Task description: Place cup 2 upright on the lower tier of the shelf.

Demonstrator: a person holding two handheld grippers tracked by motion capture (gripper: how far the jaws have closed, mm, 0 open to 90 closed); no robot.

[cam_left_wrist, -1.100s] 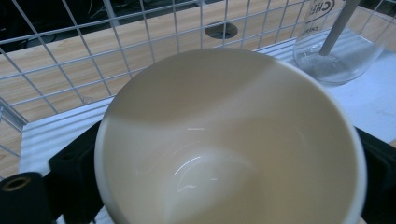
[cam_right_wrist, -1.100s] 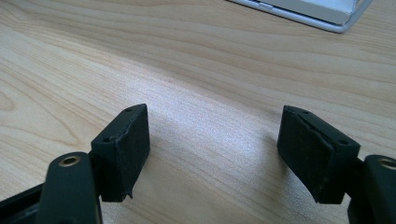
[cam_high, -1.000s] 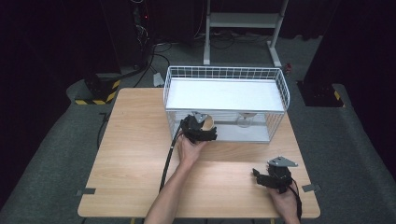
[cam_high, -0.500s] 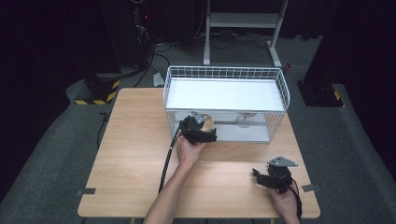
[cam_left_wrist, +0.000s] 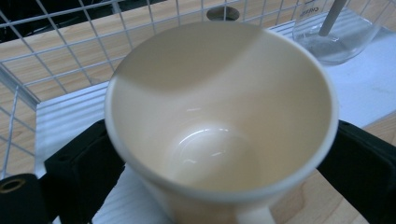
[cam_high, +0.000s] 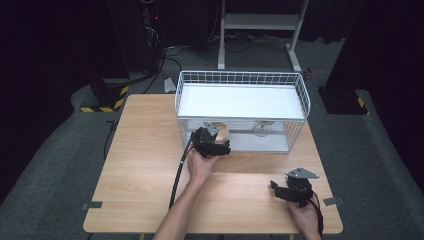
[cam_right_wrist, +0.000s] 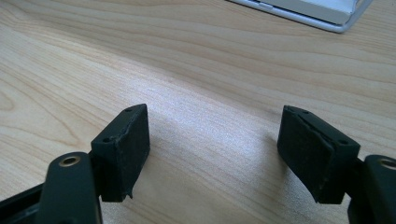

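Observation:
A cream cup point(cam_left_wrist: 219, 93) sits tilted between the black jaws of my left gripper point(cam_left_wrist: 219, 154), mouth toward the camera. The jaws have just been closing, and the pads point(cam_left_wrist: 84, 163) press on the cup's two sides. From above, the left gripper point(cam_high: 219, 136) holds the cup point(cam_high: 221, 131) at the front opening of the white wire rack point(cam_high: 240, 75), on its lower level. My right gripper point(cam_high: 276, 187) rests low over the table near the front right corner. In its own view the right gripper point(cam_right_wrist: 212, 149) stands open over bare wood, with nothing between its pads.
A clear glass flask point(cam_high: 263, 129) stands on the rack's lower level to the right of the cup; it also shows as the flask point(cam_left_wrist: 334, 37) behind the cup. The rack has a white upper shelf point(cam_high: 240, 100). The wooden table point(cam_high: 145, 165) spreads left of the hands.

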